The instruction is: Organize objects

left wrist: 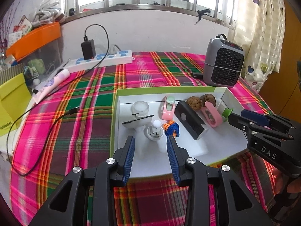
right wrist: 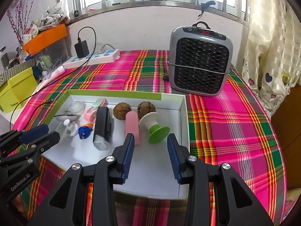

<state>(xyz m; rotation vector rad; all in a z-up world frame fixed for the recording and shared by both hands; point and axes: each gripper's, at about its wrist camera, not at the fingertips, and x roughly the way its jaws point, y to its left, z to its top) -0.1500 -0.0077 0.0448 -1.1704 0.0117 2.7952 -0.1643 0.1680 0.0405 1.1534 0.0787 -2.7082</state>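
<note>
A white box lid with a green rim (left wrist: pixel 115 101) (right wrist: pixel 183 116) lies on the plaid table and holds several small objects. Inside are a black case (left wrist: pixel 190 121) (right wrist: pixel 102 126), two walnuts (right wrist: pixel 122 111), a pink case (right wrist: pixel 132 126), a green and white spool (right wrist: pixel 154 126), a blue and orange knit toy (left wrist: pixel 172 128) (right wrist: pixel 84 130), a small white toy toilet (left wrist: pixel 155 130) and a white toy basin (left wrist: pixel 138 121). My left gripper (left wrist: pixel 150 141) is open and empty above the toilet. My right gripper (right wrist: pixel 150 139) is open and empty just in front of the spool.
A grey fan heater (right wrist: pixel 199 60) stands at the back right. A white power strip with a black charger (left wrist: pixel 101 57) and a loose black cable (left wrist: pixel 56 120) lie at the left. A yellow-green box (left wrist: pixel 11 98) sits off the left edge.
</note>
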